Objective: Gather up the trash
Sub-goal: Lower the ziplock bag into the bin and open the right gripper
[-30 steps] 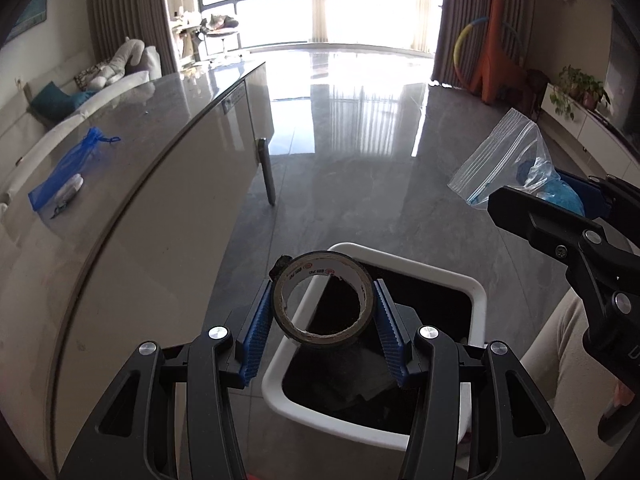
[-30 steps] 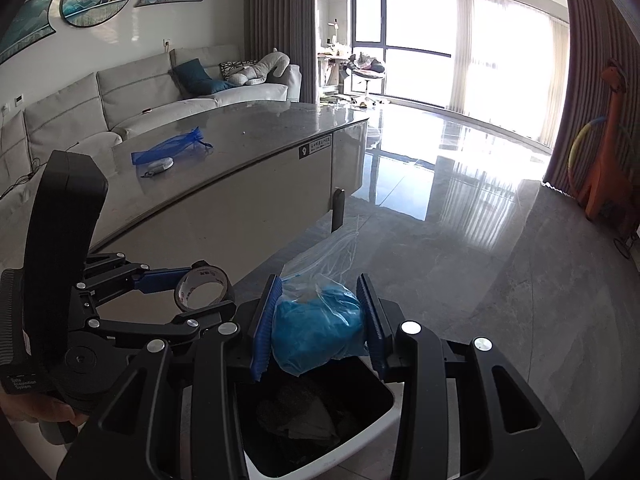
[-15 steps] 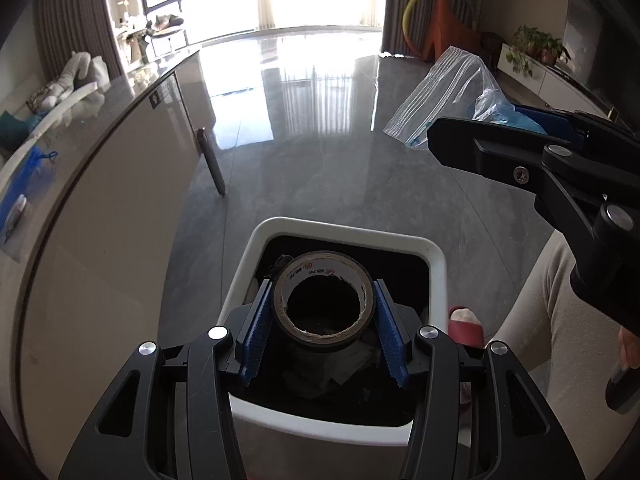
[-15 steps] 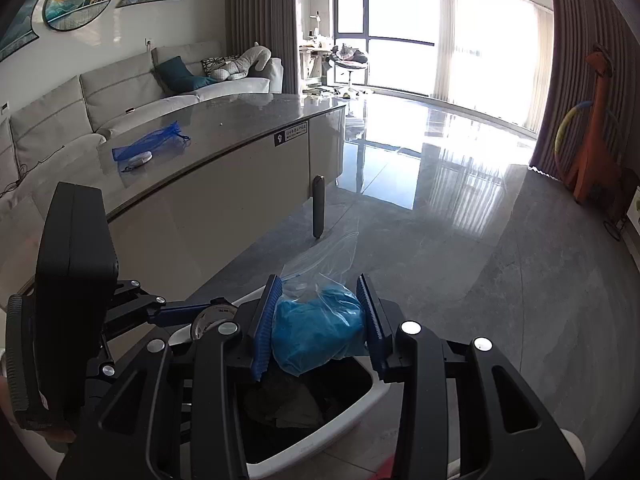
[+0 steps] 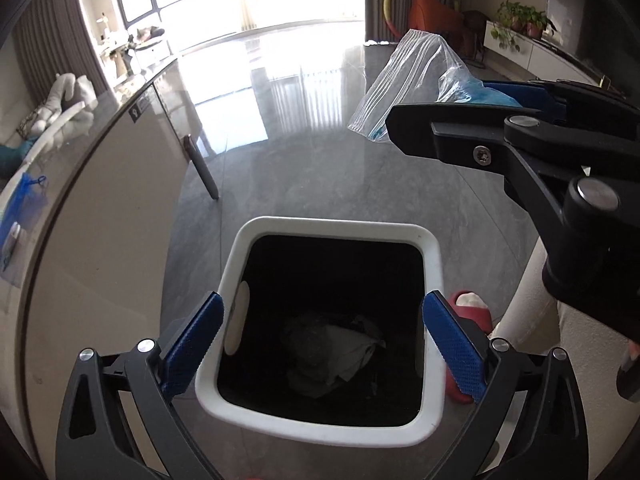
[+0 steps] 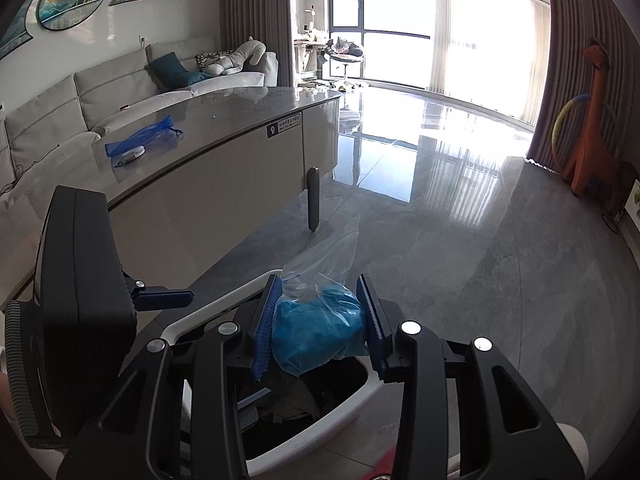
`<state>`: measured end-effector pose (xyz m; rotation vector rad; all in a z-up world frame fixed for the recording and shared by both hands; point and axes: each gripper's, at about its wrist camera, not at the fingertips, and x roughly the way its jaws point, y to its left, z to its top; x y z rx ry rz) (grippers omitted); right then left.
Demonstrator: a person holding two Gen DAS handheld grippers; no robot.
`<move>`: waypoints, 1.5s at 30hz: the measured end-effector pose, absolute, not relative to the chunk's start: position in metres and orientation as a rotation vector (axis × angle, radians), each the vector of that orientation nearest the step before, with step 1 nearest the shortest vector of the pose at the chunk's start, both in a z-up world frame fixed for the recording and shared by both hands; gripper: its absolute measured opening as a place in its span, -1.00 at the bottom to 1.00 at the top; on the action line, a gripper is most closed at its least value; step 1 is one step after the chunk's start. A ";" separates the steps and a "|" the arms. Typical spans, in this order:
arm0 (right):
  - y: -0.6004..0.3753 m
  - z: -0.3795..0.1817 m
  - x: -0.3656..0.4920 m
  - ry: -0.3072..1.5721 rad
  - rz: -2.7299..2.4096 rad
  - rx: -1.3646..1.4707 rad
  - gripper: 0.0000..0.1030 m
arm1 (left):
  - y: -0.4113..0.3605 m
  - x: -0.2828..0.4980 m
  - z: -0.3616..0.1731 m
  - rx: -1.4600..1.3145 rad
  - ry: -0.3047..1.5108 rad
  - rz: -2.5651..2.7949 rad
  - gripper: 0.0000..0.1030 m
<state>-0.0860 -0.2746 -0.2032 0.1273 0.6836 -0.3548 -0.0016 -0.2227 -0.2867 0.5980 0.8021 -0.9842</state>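
A white-rimmed trash bin [image 5: 432, 264] with a black liner stands on the floor right below my left gripper [image 5: 324, 344], which is open and empty. Crumpled trash [image 5: 336, 348] lies at the bin's bottom; the tape roll is not visible. My right gripper [image 6: 318, 326] is shut on a clear zip bag of blue stuff [image 6: 316, 330] and holds it over the bin's rim [image 6: 352, 396]. The bag [image 5: 408, 80] also shows in the left wrist view, up at the right.
A grey-topped table [image 6: 240, 136] stands to the left, with a blue mesh pouch [image 6: 140, 142] on it. Its leg [image 6: 314, 200] is near the bin. The person's leg and red slipper [image 5: 472, 312] are at the bin's right. Open grey floor lies beyond.
My left gripper has opened and the tape roll it held has gone from its fingers, over the bin. My right gripper has kept the bag and moved closer over the bin.
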 end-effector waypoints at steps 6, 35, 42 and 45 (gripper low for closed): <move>-0.276 -0.204 -0.086 0.679 -0.349 0.125 -0.22 | -0.219 -0.002 -0.281 0.597 0.778 -0.967 0.90; -0.278 -0.222 -0.060 0.720 -0.308 0.171 -0.22 | -0.165 0.058 -0.230 0.392 0.690 -0.559 0.90; -0.266 -0.231 -0.050 0.756 -0.274 0.144 -0.22 | -0.158 0.065 -0.224 0.337 0.707 -0.562 0.90; -0.261 -0.238 -0.046 0.775 -0.272 0.111 -0.22 | -0.157 0.067 -0.224 0.337 0.704 -0.564 0.90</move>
